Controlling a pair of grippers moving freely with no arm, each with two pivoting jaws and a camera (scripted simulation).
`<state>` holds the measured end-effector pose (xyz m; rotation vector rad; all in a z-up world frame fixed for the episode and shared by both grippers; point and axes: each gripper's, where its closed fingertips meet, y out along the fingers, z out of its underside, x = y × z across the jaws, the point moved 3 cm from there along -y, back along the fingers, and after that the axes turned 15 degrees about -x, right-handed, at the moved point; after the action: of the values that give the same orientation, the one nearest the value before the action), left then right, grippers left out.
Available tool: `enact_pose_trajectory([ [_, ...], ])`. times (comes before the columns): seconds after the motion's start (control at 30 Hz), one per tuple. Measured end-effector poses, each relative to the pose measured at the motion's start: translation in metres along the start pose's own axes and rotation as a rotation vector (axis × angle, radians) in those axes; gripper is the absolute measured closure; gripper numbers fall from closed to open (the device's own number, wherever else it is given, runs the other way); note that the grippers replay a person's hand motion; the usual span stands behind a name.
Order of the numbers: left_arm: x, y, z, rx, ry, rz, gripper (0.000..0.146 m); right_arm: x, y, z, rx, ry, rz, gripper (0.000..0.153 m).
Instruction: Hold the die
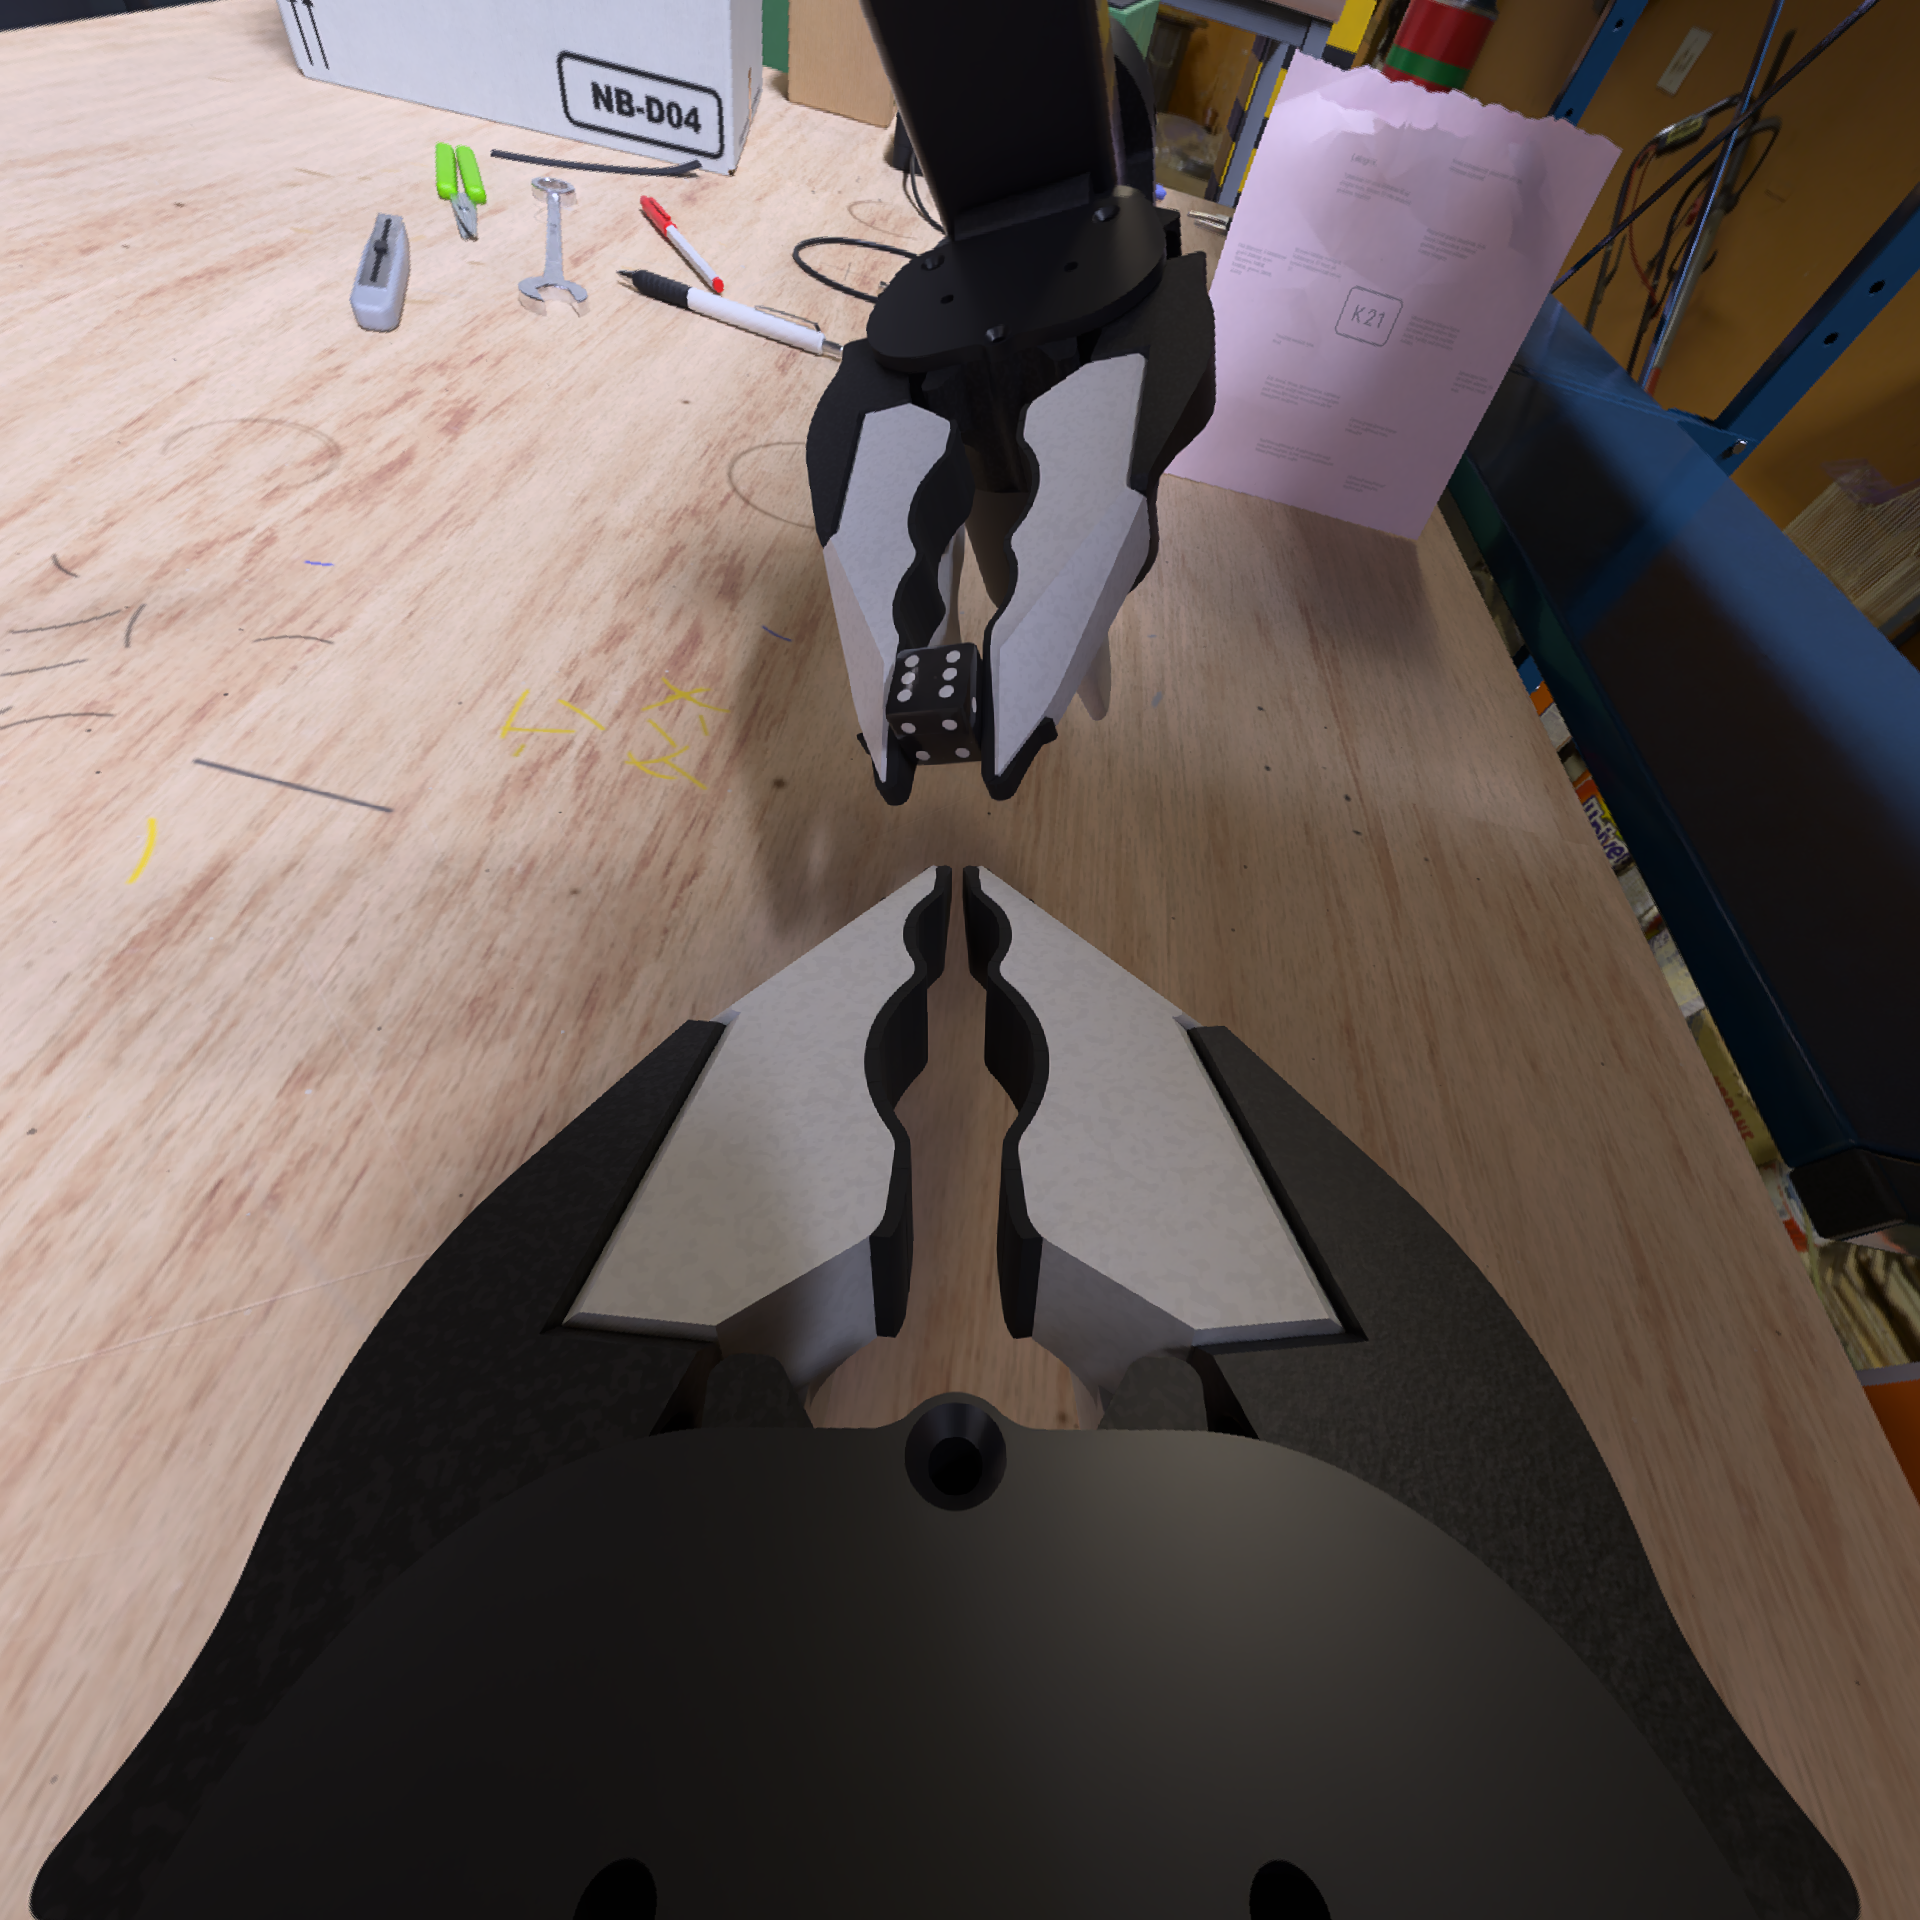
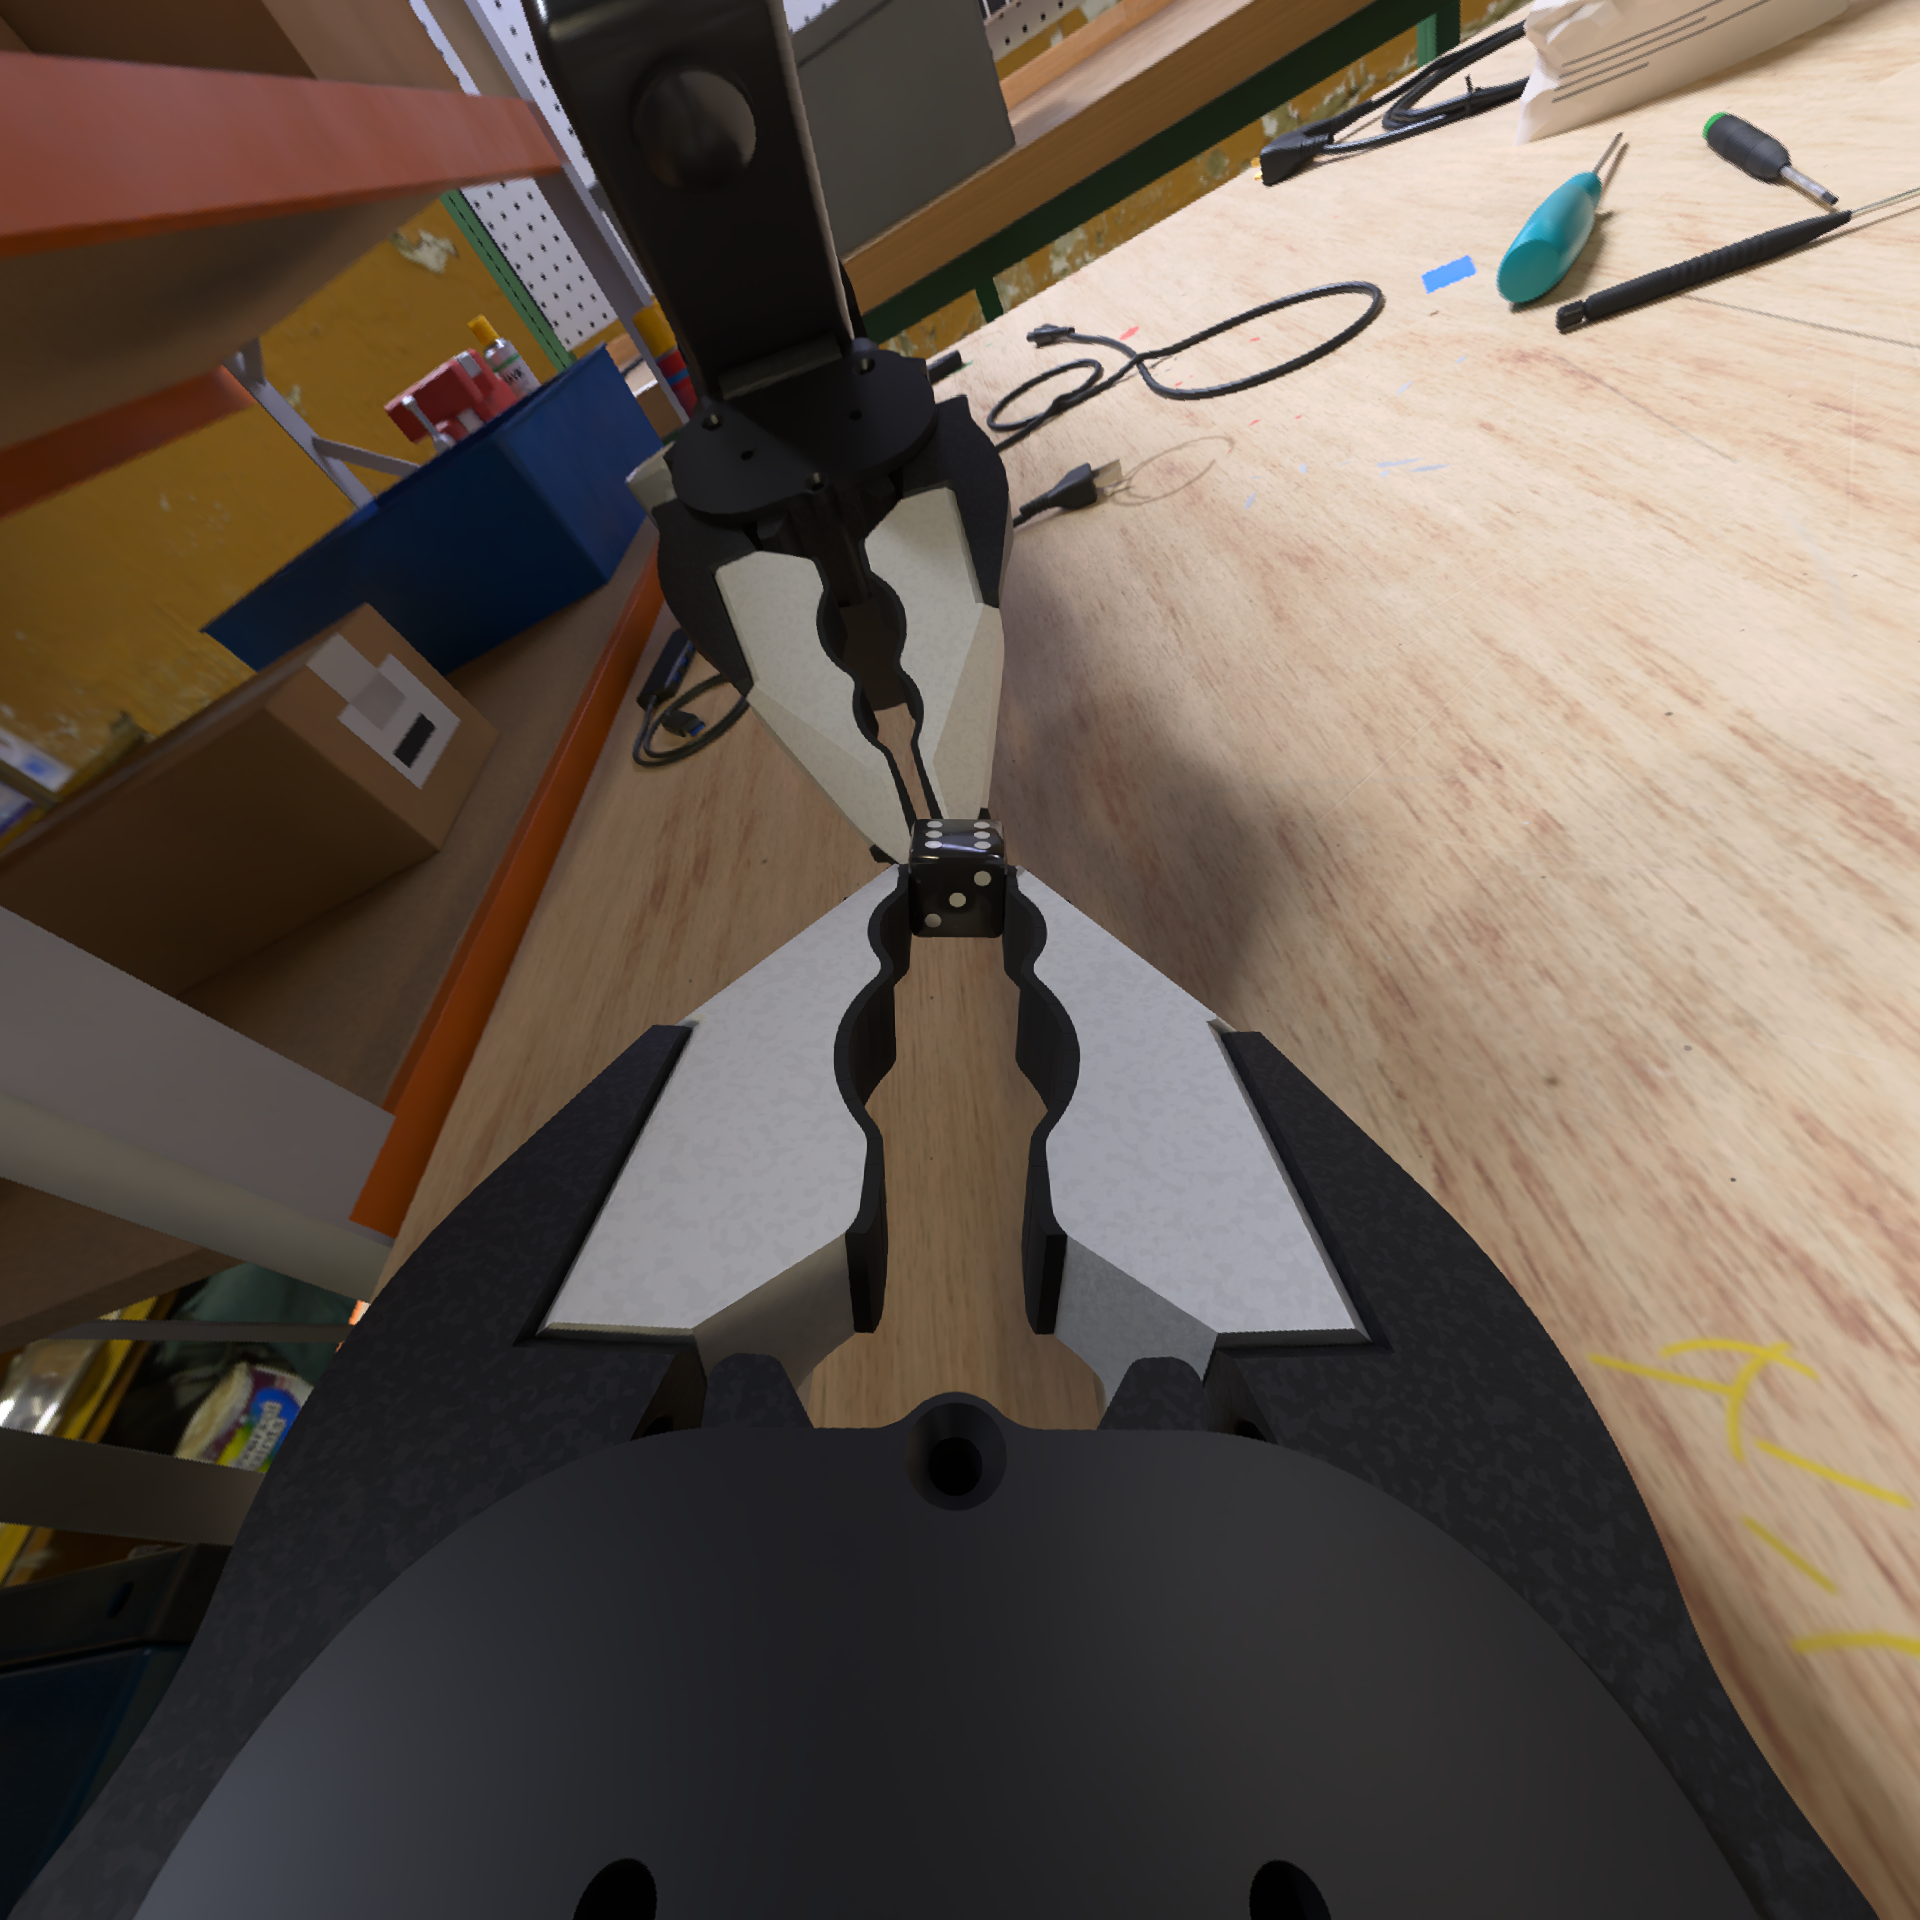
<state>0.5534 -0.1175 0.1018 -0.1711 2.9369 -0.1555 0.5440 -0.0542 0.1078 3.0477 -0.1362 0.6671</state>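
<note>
A black die with white pips (image 2: 956,878) sits clamped between the fingertips of my right gripper (image 2: 956,896), above the wooden table. The same die (image 1: 933,707) shows in the left wrist view, held by the right gripper (image 1: 940,774), which points toward me. My left gripper (image 1: 956,875) is shut and empty, its tips a short way in front of the die and apart from it. In the right wrist view the left gripper (image 2: 940,831) faces me just behind the die, its fingers nearly together.
On the wooden table (image 1: 312,1039) at the far side lie a white box (image 1: 540,62), green pliers (image 1: 459,187), a wrench (image 1: 553,244), pens (image 1: 727,307) and a pink sheet (image 1: 1371,312). A teal screwdriver (image 2: 1553,239), cables (image 2: 1195,353) and shelves (image 2: 260,727) show in the right wrist view.
</note>
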Motion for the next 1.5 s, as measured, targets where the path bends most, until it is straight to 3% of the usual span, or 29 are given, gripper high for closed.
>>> enact_pose_trajectory([
  [0.4, -0.001, 0.0, 0.0, 0.008, 0.007, -0.001, 0.144, 0.001, 0.002, 0.005, 0.047, -0.062, 0.01, 0.136],
  [0.67, -0.001, -0.004, -0.005, -0.006, 0.077, 0.008, 0.144, 0.002, 0.003, 0.001, 0.029, 0.0, -0.038, 0.136],
  [1.27, -0.004, -0.009, -0.017, -0.037, 0.119, 0.011, 0.144, 0.004, 0.004, -0.004, -0.078, 0.09, -0.128, 0.136],
  [1.5, -0.003, -0.013, -0.023, -0.074, 0.144, -0.012, 0.144, 0.003, 0.008, -0.005, -0.249, 0.236, -0.176, 0.136],
])
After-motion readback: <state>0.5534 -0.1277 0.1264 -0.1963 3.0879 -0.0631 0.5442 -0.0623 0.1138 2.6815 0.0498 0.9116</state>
